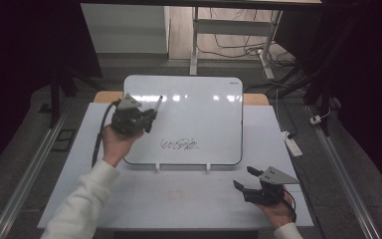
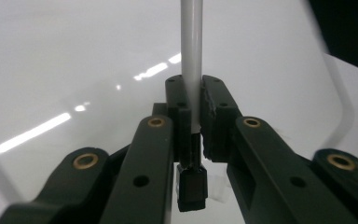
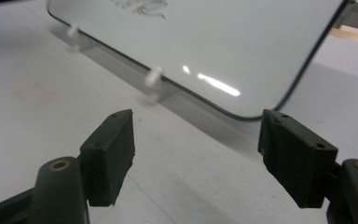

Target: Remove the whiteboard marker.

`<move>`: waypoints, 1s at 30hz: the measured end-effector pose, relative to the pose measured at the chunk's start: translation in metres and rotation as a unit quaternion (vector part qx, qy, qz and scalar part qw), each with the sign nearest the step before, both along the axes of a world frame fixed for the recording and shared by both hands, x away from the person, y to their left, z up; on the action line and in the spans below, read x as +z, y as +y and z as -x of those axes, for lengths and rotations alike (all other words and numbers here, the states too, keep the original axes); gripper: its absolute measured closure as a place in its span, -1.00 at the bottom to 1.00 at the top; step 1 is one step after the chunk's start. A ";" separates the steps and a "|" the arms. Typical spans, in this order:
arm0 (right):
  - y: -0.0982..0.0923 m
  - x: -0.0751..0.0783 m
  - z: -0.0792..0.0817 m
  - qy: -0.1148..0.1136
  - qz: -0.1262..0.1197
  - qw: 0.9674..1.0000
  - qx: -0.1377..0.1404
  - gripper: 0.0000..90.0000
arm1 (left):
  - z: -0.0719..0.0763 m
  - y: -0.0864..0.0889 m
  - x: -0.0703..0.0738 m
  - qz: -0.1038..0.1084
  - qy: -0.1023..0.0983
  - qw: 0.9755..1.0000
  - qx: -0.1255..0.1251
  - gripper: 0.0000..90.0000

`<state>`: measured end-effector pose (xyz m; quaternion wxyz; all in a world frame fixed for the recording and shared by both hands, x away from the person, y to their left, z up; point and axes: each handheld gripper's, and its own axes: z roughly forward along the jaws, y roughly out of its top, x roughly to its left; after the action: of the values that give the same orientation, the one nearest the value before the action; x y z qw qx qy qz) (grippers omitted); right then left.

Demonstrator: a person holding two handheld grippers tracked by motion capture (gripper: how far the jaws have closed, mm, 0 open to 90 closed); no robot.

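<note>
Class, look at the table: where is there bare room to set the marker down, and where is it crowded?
Bare room: the table strip between the whiteboard and the near edge, left of the right gripper; also the board's upper right. Crowded: the board's left, where the left gripper holds the marker, and around the scribble.

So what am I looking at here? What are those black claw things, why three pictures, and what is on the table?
No robot here: a person holds a hand tool with two black jaws in each hand. The high view looks down on the table from above; the other two pictures come from small cameras riding on each tool, looking along its jaws. On the table lies a whiteboard with a black scribble on it. The left gripper, over the board, is shut on a marker, a white pen with a dark end, held along the jaws. The right gripper rests near the table's front edge, its jaws wide open with nothing between them.
</note>
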<state>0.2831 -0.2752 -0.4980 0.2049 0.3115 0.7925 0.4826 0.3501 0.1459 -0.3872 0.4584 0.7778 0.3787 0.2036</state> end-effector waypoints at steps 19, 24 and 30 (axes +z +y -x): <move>0.046 0.020 0.009 0.078 -0.090 0.992 0.045 -0.08 | 0.051 -0.134 -0.065 0.046 0.032 0.985 -0.165 0.81; 0.051 0.018 0.006 0.102 -0.097 0.989 0.043 0.03 | 0.056 -0.144 -0.071 0.042 0.028 0.984 -0.170 0.81; 0.060 0.015 0.002 0.131 -0.106 0.985 0.045 0.21 | 0.062 -0.152 -0.075 0.035 0.015 0.985 -0.171 0.81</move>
<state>0.2807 -0.2156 -0.4828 0.0435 0.3560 0.7701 0.5276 0.2884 -0.0058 -0.4619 0.5075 0.8175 0.2543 0.0970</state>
